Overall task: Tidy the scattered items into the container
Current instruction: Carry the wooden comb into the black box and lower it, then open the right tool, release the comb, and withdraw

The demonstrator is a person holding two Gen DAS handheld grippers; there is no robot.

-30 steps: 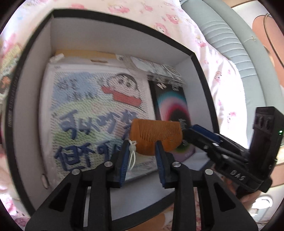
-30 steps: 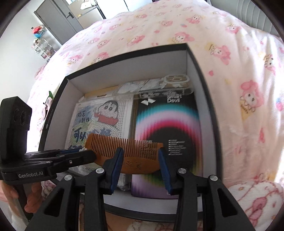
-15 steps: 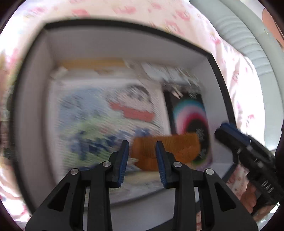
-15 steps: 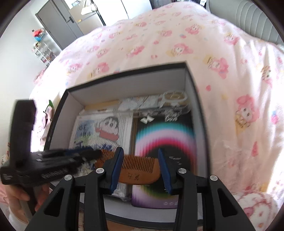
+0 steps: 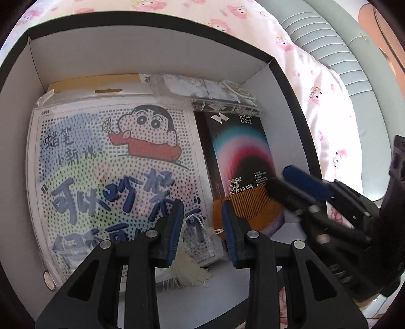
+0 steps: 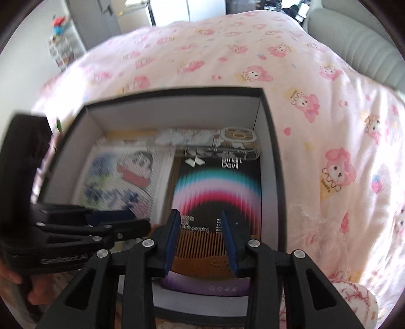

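A black box with white walls (image 5: 157, 70) (image 6: 177, 114) sits on a pink patterned bedspread. Inside lie a cartoon-print packet (image 5: 114, 164) (image 6: 119, 182), a black "Smart Devil" packet (image 5: 243, 157) (image 6: 217, 192) and a clear phone case (image 5: 210, 93) (image 6: 215, 141). A wooden comb (image 5: 248, 210) (image 6: 200, 250) with a white tassel (image 5: 189, 273) lies on the black packet near the box's front. My right gripper (image 6: 200, 240) is open, straddling the comb. My left gripper (image 5: 200, 227) is open and empty, beside the comb's left end.
The pink bedspread (image 6: 316, 126) surrounds the box. A grey-green padded headboard (image 5: 341, 55) (image 6: 354, 38) lies to the right. A grey cabinet and shelves (image 6: 96, 22) stand at the far left of the room.
The comb has gone lower and to the right onto the black packet, with the right gripper over it. The left gripper has come closer to the box floor.
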